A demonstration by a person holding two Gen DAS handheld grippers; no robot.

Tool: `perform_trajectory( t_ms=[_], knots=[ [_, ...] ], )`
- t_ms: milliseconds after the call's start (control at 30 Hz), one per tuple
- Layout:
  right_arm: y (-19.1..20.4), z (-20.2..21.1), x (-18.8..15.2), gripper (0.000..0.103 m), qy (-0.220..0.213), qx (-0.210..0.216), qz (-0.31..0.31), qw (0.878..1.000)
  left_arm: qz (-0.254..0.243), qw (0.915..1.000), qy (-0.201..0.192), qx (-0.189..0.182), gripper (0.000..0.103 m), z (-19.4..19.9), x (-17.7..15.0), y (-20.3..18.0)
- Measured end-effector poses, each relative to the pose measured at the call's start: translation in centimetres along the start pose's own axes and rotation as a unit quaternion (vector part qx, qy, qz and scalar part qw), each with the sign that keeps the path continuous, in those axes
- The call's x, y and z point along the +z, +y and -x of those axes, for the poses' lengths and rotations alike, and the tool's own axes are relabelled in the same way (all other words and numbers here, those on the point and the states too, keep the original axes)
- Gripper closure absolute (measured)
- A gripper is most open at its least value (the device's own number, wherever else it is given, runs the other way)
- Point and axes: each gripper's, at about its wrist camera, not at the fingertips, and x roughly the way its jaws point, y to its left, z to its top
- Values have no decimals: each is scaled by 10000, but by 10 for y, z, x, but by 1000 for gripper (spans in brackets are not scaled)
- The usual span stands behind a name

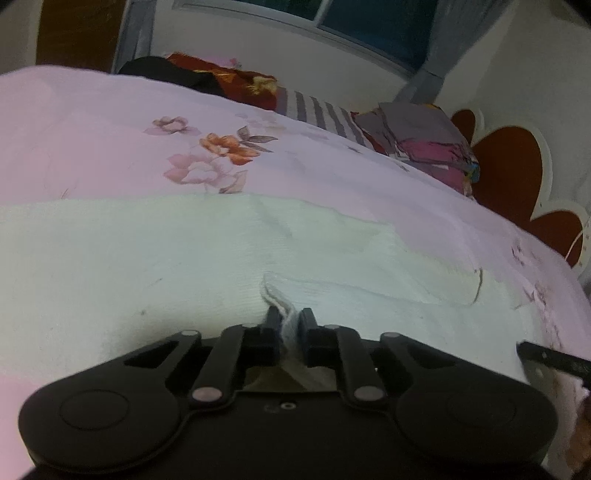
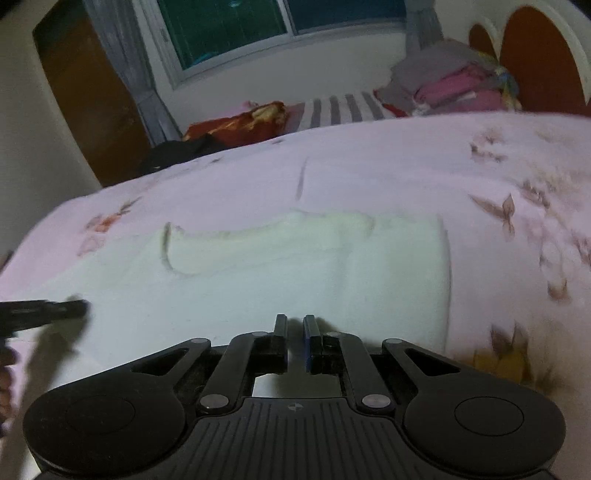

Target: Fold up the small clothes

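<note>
Left claw (image 1: 288, 318) pinching white garment (image 1: 184, 251) hem, no legible writing

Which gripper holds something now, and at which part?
The left gripper pinches the near edge of the white knitted garment. The right gripper is nearly closed; whether it holds anything is unclear.

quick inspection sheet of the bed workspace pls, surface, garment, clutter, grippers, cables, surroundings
surface: bed with a pink floral bedsheet, garment lying on it.
job's things: white garment spread mostly flat, with a few wrinkles.
clutter: stack of folded clothes at the far side by the headboard; red patterned cloth, a dark item beside it, and striped fabric along the far edge.
grippers: left gripper shut on a fold of the white garment's near edge; right gripper nearly closed over the garment, grip on cloth unclear.
cables: nothing seen.
surroundings: window with curtains, wooden wardrobe, red and white headboard.
</note>
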Motion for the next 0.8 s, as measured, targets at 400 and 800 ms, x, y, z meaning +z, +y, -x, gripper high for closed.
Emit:
perform_trajectory(
  t_ms=[400, 800],
  knots=[
    [-75, 2, 43, 103, -327, -478, -874, 9945, -561, 9949, -495, 680, 93, 26, 9, -18],
    [-70, -3, 34, 103, 155, -620, -647, 9959, -999, 9940, 143, 412, 87, -15, 7, -56]
  ],
)
